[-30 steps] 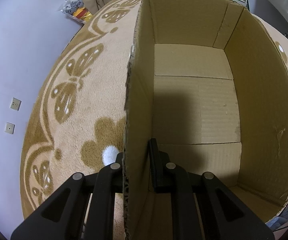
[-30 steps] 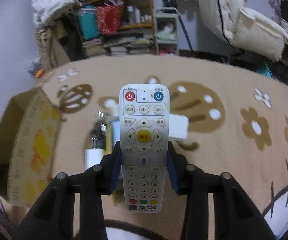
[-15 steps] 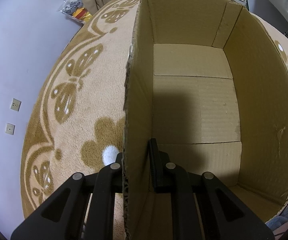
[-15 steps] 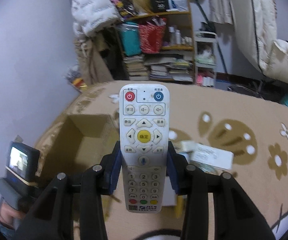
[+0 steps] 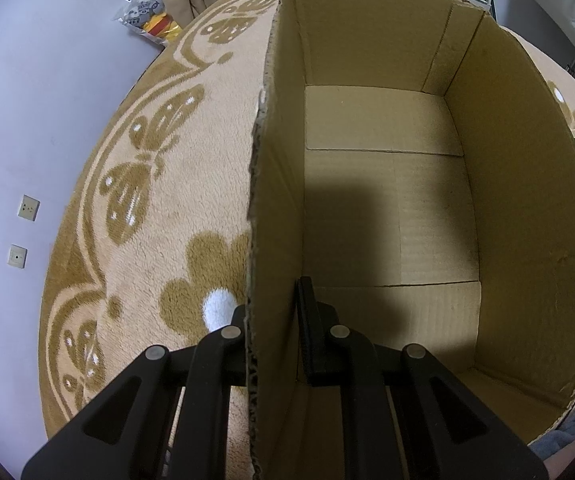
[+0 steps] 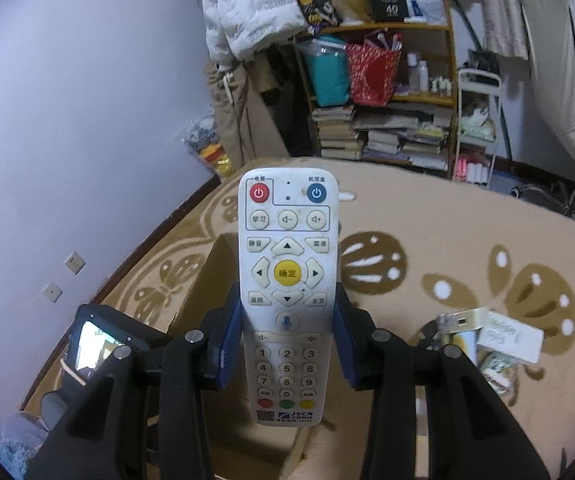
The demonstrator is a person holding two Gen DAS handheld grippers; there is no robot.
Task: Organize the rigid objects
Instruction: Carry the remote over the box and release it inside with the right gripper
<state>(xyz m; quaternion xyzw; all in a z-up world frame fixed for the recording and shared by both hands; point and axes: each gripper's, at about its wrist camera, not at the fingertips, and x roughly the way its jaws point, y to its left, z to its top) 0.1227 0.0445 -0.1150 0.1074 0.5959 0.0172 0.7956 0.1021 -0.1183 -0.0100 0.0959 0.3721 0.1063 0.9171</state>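
- Left wrist view: the left claw [image 5: 273, 334] is closed on the near left wall of an open cardboard box [image 5: 523, 216]; one black finger sits outside the wall over the carpet [image 5: 159, 220], the other finger [image 5: 307, 320] lies inside against the wall's inner face; the wall's ragged top edge runs up the middle of the view
- The box stands on the beige carpet with brown butterfly and flower patterns; its floor shows only bare cardboard flaps, partly in shadow near the claw; its far wall faces the shelves at the edge of the room
- Left of the carpet's edge is a pale wall [image 5: 27, 120] with two sockets [image 5: 28, 208]; a small colourful bag [image 5: 147, 16] lies by the carpet's far left edge
- Right wrist view: the right claw [image 6: 287, 340] is clamped on a white remote control [image 6: 286, 280], its blue pads [image 6: 227, 340] pressing the two long sides at about the middle of the body; the remote points forward with buttons up, held in the air above the carpet [image 6: 467, 232]
- Behind and below the remote is the box [image 6: 203, 292], its near corner just left of the remote; at the lower left the other gripper's camera, its small screen [image 6: 95, 344] lit
- On the carpet to the right lie a white flat box [image 6: 511, 334] and a few small items beside it, too blurred to name
- Beyond the carpet's far edge stand a cluttered shelf [image 6: 387, 92] with stacked books, a teal bag, a red bag
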